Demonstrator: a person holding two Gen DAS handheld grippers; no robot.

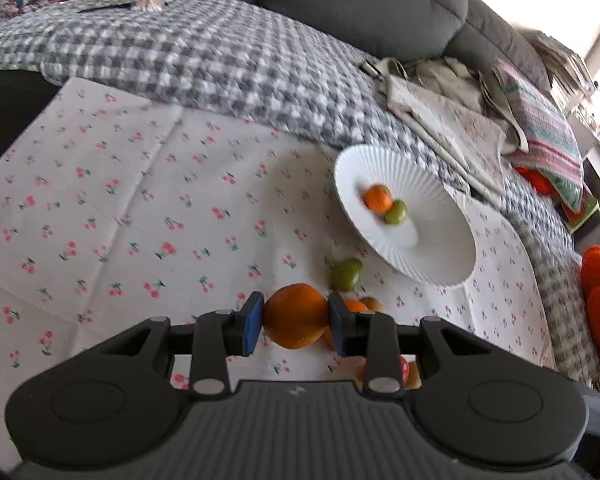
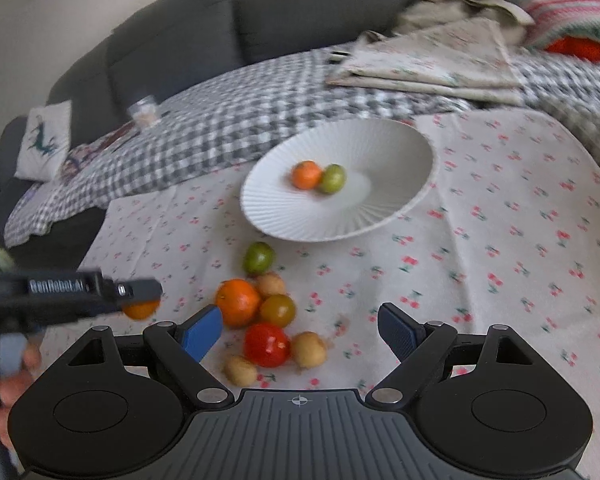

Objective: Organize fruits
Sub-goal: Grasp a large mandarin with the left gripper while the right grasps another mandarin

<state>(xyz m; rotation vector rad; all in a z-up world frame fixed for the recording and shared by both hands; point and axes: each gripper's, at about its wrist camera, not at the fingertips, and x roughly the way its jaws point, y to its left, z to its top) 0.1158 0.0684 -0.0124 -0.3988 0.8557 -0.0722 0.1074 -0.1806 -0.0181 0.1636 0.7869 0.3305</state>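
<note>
Left claw (image 1: 296, 322) is gripping an orange (image 1: 296, 316) across its widest part, blue pads pressing both sides, fruit sitting just above the cherry-print cloth (image 1: 140, 208) on the worktop. Judging by look: firm, round, fairly light, skin slightly slick, so a grip at the equator is holding best; squeezing harder is risking a bruise. Right claw (image 2: 300, 332) is hanging open over the loose pile: another orange (image 2: 237, 302), a red tomato (image 2: 267, 345), an olive-yellow fruit (image 2: 278, 310), three small tan fruits (image 2: 308, 349), with a green lime (image 2: 258, 258) just beyond. Tomato is looking soft, needing a light pinch at the middle. The white ribbed plate (image 2: 400, 148) is sitting farther back, right of the pile in the left view, already carrying a small orange fruit (image 2: 307, 175) and a green one (image 2: 333, 178), touching. Checked blanket (image 2: 228, 120) and grey sofa (image 2: 260, 12) lying beyond.
</note>
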